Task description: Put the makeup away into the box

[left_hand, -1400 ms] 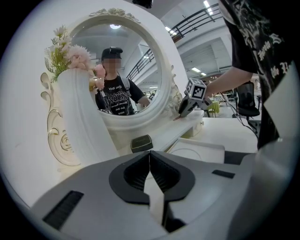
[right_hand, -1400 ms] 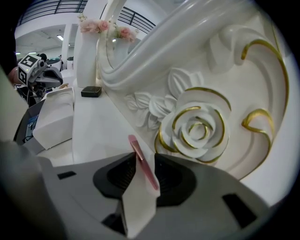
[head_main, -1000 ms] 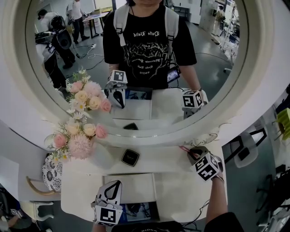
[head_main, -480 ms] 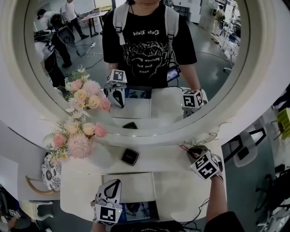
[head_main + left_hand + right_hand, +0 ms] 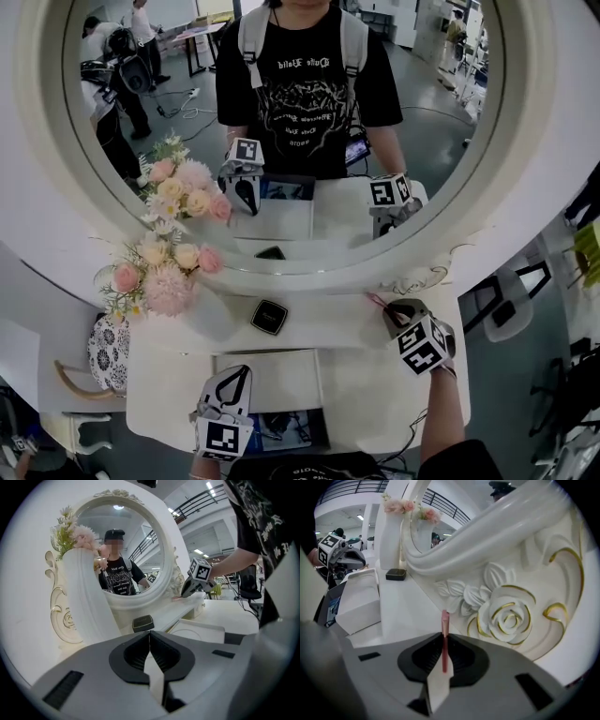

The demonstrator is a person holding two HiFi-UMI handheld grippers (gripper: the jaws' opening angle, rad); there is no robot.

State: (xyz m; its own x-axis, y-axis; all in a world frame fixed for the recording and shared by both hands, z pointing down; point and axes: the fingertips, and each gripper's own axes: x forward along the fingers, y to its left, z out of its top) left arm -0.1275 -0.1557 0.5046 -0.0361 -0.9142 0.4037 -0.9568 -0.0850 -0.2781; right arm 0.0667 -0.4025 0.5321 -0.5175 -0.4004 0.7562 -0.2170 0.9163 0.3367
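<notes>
Pinching a slim pink stick, perhaps lip liner, is the right tool; the left tool is closed, empty.

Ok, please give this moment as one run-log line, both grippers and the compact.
left gripper: jaws shut, empty | right gripper: jaws shut on pink stick | black compact: on table

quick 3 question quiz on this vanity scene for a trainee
1. True or false: the right gripper is shut on a thin pink stick.
2. What lies near the white vase? A) black compact B) red comb C) blue cup
3. Fill in: the jaws of the left gripper are ____, with nothing between them.
Key: 1 true; 2 A; 3 shut.
</notes>
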